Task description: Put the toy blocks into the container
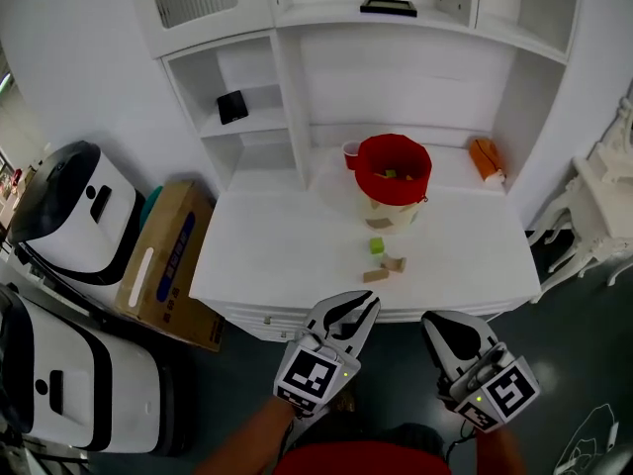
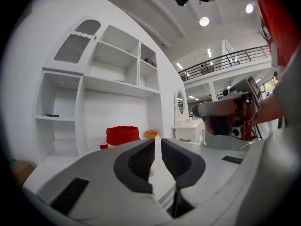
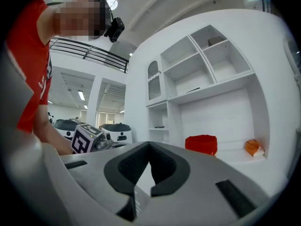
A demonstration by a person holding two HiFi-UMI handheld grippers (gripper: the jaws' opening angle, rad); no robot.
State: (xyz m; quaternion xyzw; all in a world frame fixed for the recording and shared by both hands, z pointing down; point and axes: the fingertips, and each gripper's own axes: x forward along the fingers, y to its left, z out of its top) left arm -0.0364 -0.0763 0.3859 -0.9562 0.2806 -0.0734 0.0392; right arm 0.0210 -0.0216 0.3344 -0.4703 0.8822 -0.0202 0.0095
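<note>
A red fabric container [image 1: 393, 166] stands at the back of the white table [image 1: 277, 255], with small blocks showing inside it. A green block [image 1: 377, 246] and two wooden blocks [image 1: 395, 263] [image 1: 376, 276] lie in front of it, and a beige piece [image 1: 379, 223] rests at its base. Both grippers hover off the table's front edge, short of the blocks. My left gripper [image 1: 366, 305] has its jaws a narrow slit apart with nothing between them [image 2: 157, 140]. My right gripper [image 1: 435, 322] is shut and empty [image 3: 149, 145]. The container shows far off in both gripper views [image 2: 122, 135] [image 3: 201, 144].
A red cup [image 1: 351, 153] sits left of the container and an orange object [image 1: 485, 158] at the back right. White shelves rise behind, holding a black item [image 1: 232, 106]. A cardboard box [image 1: 166, 263] and white machines [image 1: 69, 211] stand left, a white dresser [image 1: 603, 216] right.
</note>
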